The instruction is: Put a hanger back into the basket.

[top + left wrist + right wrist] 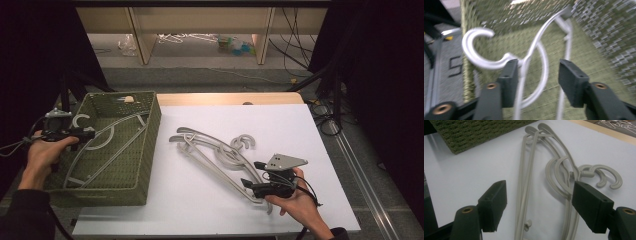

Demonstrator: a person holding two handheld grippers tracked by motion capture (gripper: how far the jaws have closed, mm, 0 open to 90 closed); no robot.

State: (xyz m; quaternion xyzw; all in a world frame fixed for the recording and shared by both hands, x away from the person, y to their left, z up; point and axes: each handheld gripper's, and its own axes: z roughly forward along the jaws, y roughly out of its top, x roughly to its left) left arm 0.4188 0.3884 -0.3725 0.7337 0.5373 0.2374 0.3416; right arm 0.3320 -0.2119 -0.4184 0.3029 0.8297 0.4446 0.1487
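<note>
In the high view a green woven basket (145,135) sits at nine o'clock on the white table (200,210), and a pale grey hanger (107,142) lies slanted inside it, its hook (80,120) poking over the basket's left rim. The left gripper (82,134) hovers at that rim, just beside the hook. From the left gripper view its jaws stand roughly half apart with the hanger's neck (524,67) between them; the left pad (510,80) lies against the neck, the right pad (571,80) is clear of it, so nothing is clamped (the picture is blurred, so the contact is hard to judge).

Two more hangers (215,155) lie stacked on the table at about five o'clock from the basket, their hooks (245,142) curling toward one o'clock. The right gripper (250,175) rests in the person's right hand (295,200) at the stack's lower end. In the right gripper view its jaws are spread wide, straddling the hanger bars (524,195) without pressing them.
</note>
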